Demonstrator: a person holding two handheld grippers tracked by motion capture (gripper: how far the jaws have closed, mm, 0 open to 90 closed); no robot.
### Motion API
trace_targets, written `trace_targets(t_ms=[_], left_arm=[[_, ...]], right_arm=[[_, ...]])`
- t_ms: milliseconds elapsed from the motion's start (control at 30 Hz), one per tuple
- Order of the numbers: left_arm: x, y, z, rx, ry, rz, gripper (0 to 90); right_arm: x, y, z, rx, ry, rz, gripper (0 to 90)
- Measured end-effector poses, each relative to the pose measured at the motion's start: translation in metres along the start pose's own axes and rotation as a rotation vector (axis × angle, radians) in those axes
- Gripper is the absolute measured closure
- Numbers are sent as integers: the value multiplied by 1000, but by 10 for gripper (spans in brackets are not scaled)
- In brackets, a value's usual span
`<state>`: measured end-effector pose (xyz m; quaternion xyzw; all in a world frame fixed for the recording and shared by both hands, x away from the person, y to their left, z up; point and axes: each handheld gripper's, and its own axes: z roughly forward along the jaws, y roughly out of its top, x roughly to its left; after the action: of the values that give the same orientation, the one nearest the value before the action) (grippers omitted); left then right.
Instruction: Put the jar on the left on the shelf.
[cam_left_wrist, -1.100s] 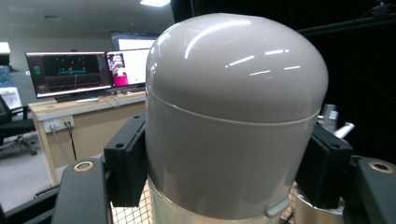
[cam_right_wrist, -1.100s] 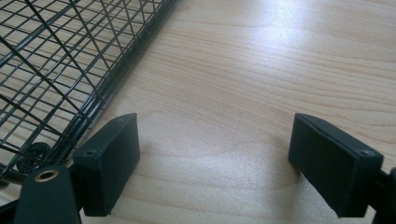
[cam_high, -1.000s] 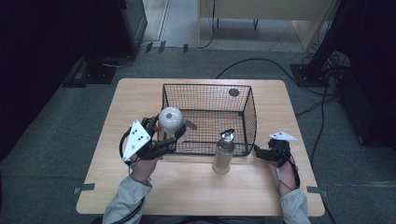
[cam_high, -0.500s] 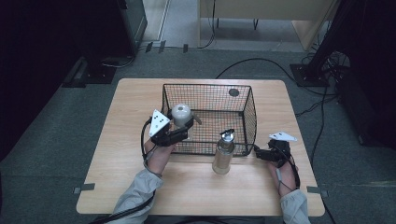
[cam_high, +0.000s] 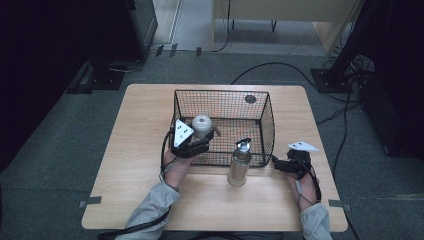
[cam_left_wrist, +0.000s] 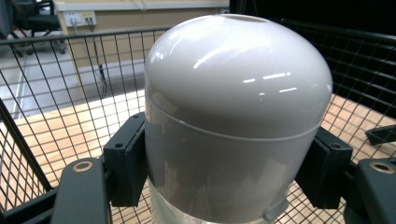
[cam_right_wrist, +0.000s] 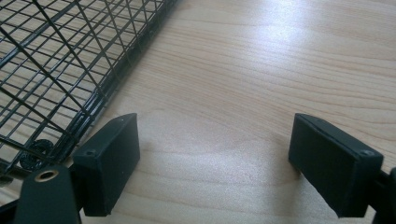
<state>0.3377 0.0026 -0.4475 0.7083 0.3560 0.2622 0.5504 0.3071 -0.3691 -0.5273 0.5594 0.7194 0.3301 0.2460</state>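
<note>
My left gripper (cam_high: 202, 138) is shut on a white domed bottle (cam_high: 202, 126), holding it over the left part of the black wire basket (cam_high: 260, 107). In the left gripper view the bottle's glossy cap (cam_left_wrist: 236, 102) sits clamped between both jaws with basket mesh all round it. A metal bottle with a black cap (cam_high: 239, 163) stands upright on the table just in front of the basket. My right gripper (cam_high: 280, 164) rests on the table at the basket's right front corner, open, with bare wood (cam_right_wrist: 219, 140) between its jaws.
A small dark round object (cam_high: 250, 99) lies in the basket's far right corner. The wooden table (cam_high: 135, 150) has bare surface left and front. Black cables (cam_high: 280, 67) run across the grey floor beyond the far edge.
My left gripper has carried the white bottle rightward, from left of the basket to over its left part. The right gripper and the metal bottle have stayed put.
</note>
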Motion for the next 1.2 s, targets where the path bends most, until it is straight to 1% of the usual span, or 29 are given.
trace_targets(t_ms=[167,233,367,533,600,700,833,1000,1067,1200], left_arm=[[-1,-5,5,18,-2,0,294],[-3,-6,6,16,0,15,294],[-2,-7,5,17,-7,19,293],[-1,-9,3,16,-18,41,292],[0,-9,2,14,-19,39,292],[3,-9,1,15,-22,19,291],[5,-9,1,22,-27,25,291],[8,-8,-1,26,-29,16,291],[8,-8,-1,29,-38,20,291],[9,-8,-2,34,-38,23,289]], right_arm=[[0,0,0,0,0,0,161],[0,0,0,0,0,0,161],[0,0,0,-1,-1,-2,161],[0,0,0,0,1,-1,162],[0,0,0,-1,0,-3,161],[0,0,0,-1,0,-3,161],[0,0,0,-1,0,-3,161],[0,0,0,0,0,-2,161],[0,0,0,0,0,-2,161],[0,0,0,0,0,-2,161]])
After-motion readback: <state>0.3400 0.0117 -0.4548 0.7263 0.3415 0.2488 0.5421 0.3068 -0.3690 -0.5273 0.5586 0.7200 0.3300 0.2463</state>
